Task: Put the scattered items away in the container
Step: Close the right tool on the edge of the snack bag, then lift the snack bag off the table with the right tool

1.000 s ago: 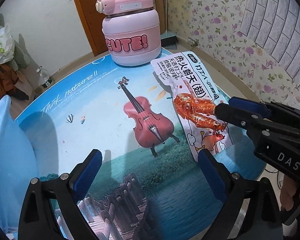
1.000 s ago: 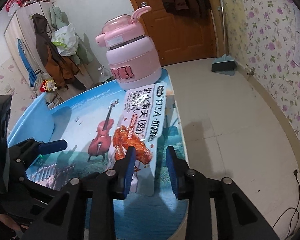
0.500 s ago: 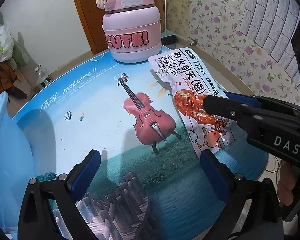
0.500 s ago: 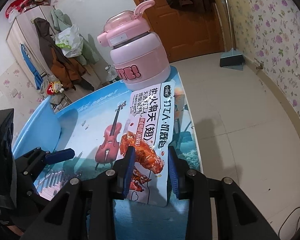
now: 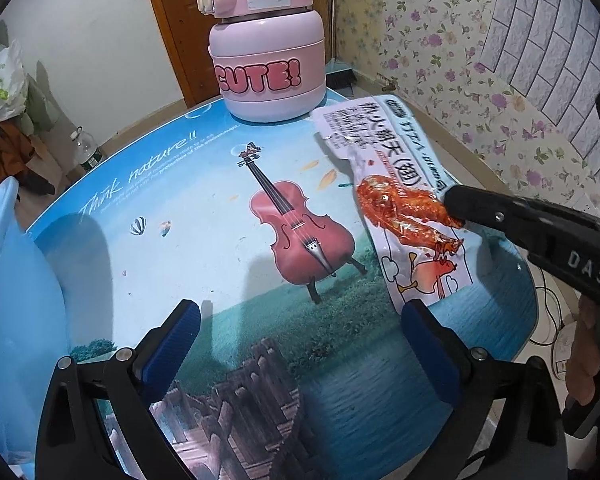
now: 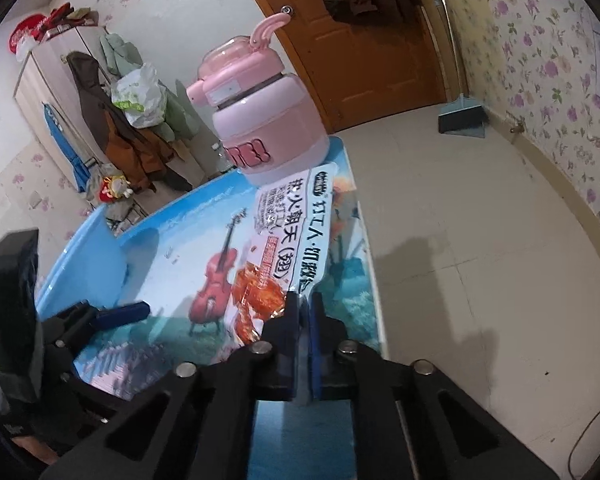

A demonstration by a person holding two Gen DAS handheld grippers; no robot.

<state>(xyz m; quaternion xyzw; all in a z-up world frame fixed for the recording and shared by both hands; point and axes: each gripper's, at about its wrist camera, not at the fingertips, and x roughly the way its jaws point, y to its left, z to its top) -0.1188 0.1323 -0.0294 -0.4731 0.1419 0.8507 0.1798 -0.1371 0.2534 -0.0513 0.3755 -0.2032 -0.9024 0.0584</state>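
A white snack packet (image 5: pixel 396 200) printed with a red chicken wing lies on the right side of the picture-printed table (image 5: pixel 204 240). My right gripper (image 6: pixel 303 300) is shut on the packet's (image 6: pixel 296 232) right edge; in the left wrist view its black tip (image 5: pixel 454 202) pinches that edge from the right. My left gripper (image 5: pixel 300 344) hangs open above the table's near part with nothing between its blue pads; its right pad (image 5: pixel 428 344) is just short of the packet's near corner. The light blue basin (image 5: pixel 8 288) stands at the table's left.
A pink jug (image 5: pixel 268 52) marked "CUTE!" stands at the table's far edge, just behind the packet. The table's right edge (image 6: pixel 370 264) drops to a tiled floor. A hand (image 5: pixel 588 356) holds the right gripper's handle at the right.
The right gripper's jaws, apart over the packet before, have closed on its right edge. The left gripper has stayed put and open.
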